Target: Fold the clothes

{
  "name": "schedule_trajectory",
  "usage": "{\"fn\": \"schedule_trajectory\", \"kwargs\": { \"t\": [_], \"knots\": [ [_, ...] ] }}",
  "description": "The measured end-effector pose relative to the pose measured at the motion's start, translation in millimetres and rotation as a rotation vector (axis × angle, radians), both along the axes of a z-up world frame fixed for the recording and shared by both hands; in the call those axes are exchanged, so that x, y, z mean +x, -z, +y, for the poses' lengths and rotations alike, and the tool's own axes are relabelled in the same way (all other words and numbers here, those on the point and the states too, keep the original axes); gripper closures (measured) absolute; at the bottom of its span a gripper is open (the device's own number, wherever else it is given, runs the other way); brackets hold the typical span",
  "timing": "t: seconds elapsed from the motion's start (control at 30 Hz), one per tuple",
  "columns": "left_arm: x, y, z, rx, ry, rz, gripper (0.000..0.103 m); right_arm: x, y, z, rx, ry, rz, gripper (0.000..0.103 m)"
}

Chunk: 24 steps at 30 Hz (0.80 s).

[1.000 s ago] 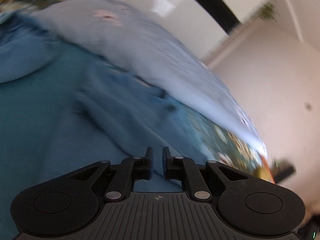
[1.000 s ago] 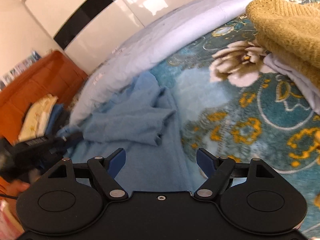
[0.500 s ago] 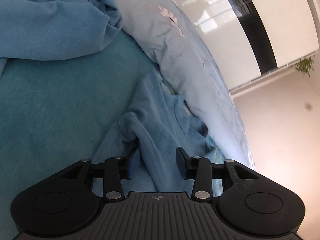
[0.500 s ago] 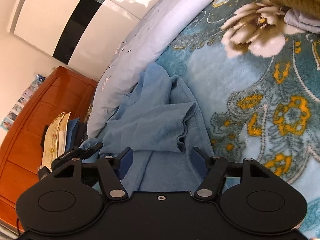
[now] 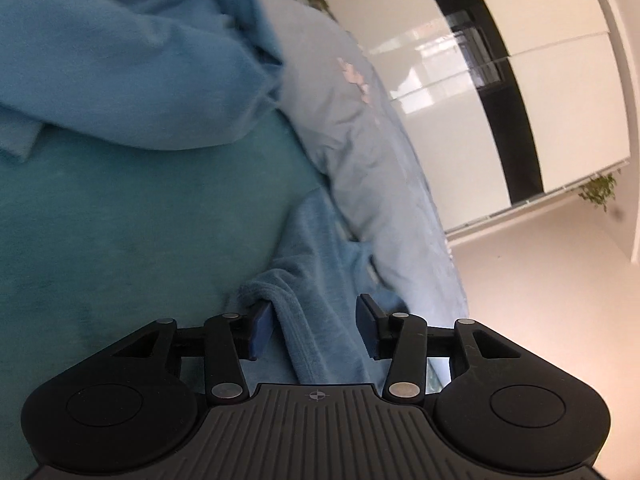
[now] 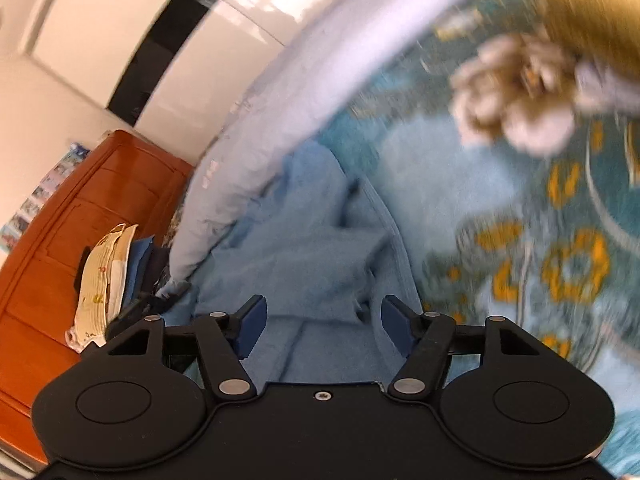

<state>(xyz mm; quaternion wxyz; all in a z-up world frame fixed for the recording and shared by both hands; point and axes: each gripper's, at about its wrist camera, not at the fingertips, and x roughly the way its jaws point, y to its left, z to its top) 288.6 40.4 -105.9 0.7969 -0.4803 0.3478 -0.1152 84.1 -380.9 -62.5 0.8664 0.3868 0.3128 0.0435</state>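
Note:
A light blue fleece garment [image 5: 320, 280] lies crumpled on the bed. In the left wrist view its hemmed edge runs between the jaws of my left gripper [image 5: 316, 326], which is open around it, with more of the garment bunched at the upper left [image 5: 120, 64]. In the right wrist view the same garment [image 6: 304, 256] lies just ahead of my right gripper [image 6: 322, 326], which is open with fabric between and below its jaws. Neither gripper pinches the cloth.
A teal floral blanket [image 6: 520, 240] covers the bed. A pale blue duvet [image 5: 360, 128] runs along the far side. A mustard knit and a folded pale item [image 6: 592, 20] lie at the upper right. An orange wooden headboard [image 6: 60, 248] with stacked clothes [image 6: 104, 280] stands left.
My left gripper opened from nearly shut and moved down onto the garment's hem. My right gripper moved closer to the garment, narrowing slightly while staying open.

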Motion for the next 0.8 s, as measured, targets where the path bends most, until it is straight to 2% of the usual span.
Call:
{"fn": "schedule_trajectory", "kwargs": {
  "t": [0.13, 0.2, 0.3, 0.37, 0.4, 0.47, 0.57, 0.67, 0.8],
  "knots": [
    [-1.6, 6.1, 2.5, -0.014, -0.008, 0.010, 0.064, 24.3, -23.0, 6.9, -0.043, -0.054, -0.055, 0.036],
    [-4.5, 2.7, 2.9, 0.007, 0.000, 0.005, 0.064, 42.9, -29.2, 15.8, -0.058, -0.088, -0.067, 0.036],
    [-15.0, -0.1, 7.8, 0.059, -0.027, 0.011, 0.063, 64.1, -29.0, 32.9, -0.059, -0.131, -0.077, 0.033],
    [-24.9, -0.3, 17.7, 0.040, -0.024, 0.017, 0.061, 72.2, -21.1, 44.2, -0.051, -0.147, -0.053, 0.032],
    [-29.9, -0.3, 22.7, 0.030, -0.021, 0.020, 0.059, 73.6, -15.2, 49.3, -0.052, -0.157, -0.034, 0.033],
    [-34.1, -9.4, 24.1, 0.026, 0.000, -0.013, 0.048, 70.8, -3.5, 57.0, -0.068, -0.159, 0.010, 0.032],
    [-40.3, -23.1, 25.9, 0.020, 0.032, -0.063, 0.043, 57.2, 5.2, 58.0, -0.051, -0.157, 0.030, 0.032],
    [-46.5, -36.9, 27.8, 0.015, 0.065, -0.113, 0.042, 48.0, 1.5, 55.1, -0.050, -0.141, 0.010, 0.032],
    [-16.4, -47.9, -5.8, 0.080, 0.162, -0.148, 0.043, 52.5, -7.8, 53.4, -0.052, -0.123, -0.025, 0.032]
  ]
}}
